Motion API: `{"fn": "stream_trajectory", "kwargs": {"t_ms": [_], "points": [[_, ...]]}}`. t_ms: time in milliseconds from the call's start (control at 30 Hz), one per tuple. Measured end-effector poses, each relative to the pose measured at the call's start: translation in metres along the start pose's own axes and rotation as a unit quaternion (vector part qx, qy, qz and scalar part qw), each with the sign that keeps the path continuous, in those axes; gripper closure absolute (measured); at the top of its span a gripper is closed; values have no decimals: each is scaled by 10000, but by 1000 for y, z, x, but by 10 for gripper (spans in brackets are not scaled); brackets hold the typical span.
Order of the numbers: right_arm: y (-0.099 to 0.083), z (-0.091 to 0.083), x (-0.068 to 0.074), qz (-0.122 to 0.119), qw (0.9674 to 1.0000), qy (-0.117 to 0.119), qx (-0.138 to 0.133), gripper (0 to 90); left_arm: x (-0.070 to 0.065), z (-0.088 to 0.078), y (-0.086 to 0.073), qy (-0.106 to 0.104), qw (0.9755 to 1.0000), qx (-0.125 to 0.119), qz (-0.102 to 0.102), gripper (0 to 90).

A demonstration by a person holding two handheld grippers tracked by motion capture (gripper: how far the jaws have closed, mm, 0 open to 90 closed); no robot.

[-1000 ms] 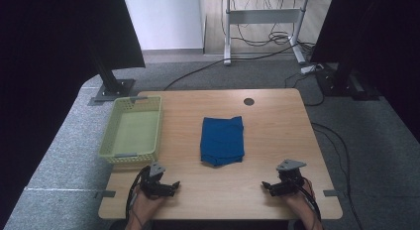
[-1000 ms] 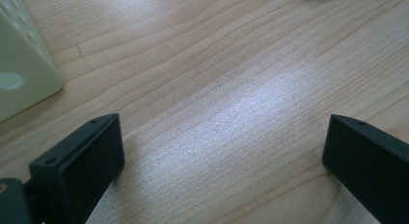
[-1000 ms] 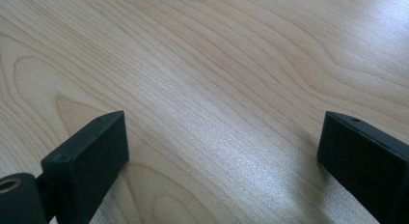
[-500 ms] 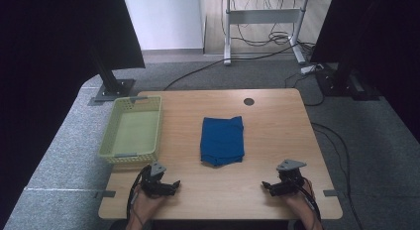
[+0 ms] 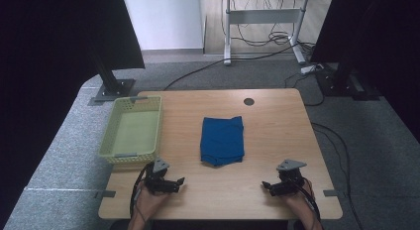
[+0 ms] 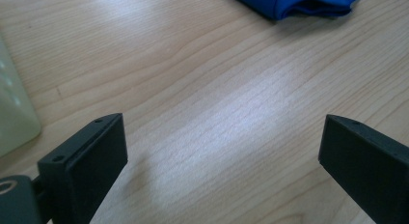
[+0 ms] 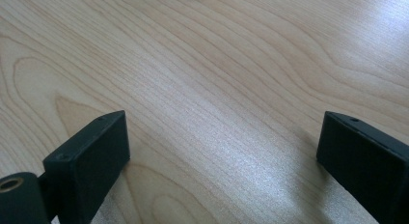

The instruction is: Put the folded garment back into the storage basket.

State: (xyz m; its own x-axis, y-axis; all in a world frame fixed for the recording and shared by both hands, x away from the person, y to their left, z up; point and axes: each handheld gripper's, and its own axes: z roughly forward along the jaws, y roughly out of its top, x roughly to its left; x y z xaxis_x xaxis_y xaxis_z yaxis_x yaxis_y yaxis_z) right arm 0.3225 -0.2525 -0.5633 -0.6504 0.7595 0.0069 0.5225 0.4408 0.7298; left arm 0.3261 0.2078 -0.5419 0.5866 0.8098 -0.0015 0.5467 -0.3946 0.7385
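Observation:
A folded blue cloth (image 5: 222, 140) lies flat in the middle of the wooden table (image 5: 277, 121); its near edge (image 6: 294, 3) shows at the top of the left gripper view. My left gripper (image 5: 179, 182) rests low on the table near the front left, open, with bare wood between its jaws. My right gripper (image 5: 265, 186) rests near the front right, open too, jaws wide over bare wood (image 7: 217, 113). Both point toward the table's middle, and neither touches the cloth.
A pale green plastic basket (image 5: 132, 129) with nothing in it stands at the table's left side; its corner (image 6: 12, 113) is close to my left gripper. A round cable hole (image 5: 248, 101) lies near the far edge. Black stands and cables are on the floor beyond.

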Motion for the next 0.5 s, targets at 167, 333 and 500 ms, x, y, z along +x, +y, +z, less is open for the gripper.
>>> {"fn": "stream_trajectory", "kwargs": {"t_ms": [167, 333, 500], "points": [[0, 0, 0, 0, 10000, -1, 0, 43, 0, 4, 9, -28, 10000, -20, 32, 34], [0, 0, 0, -1, 10000, 0, 0, 43, -1, 9, 18, -69, 9999, -26, 70, 34], [0, 0, 0, 0, 10000, -1, 0, 43, -4, 14, 30, -100, 9998, -62, 168, 34]]}}
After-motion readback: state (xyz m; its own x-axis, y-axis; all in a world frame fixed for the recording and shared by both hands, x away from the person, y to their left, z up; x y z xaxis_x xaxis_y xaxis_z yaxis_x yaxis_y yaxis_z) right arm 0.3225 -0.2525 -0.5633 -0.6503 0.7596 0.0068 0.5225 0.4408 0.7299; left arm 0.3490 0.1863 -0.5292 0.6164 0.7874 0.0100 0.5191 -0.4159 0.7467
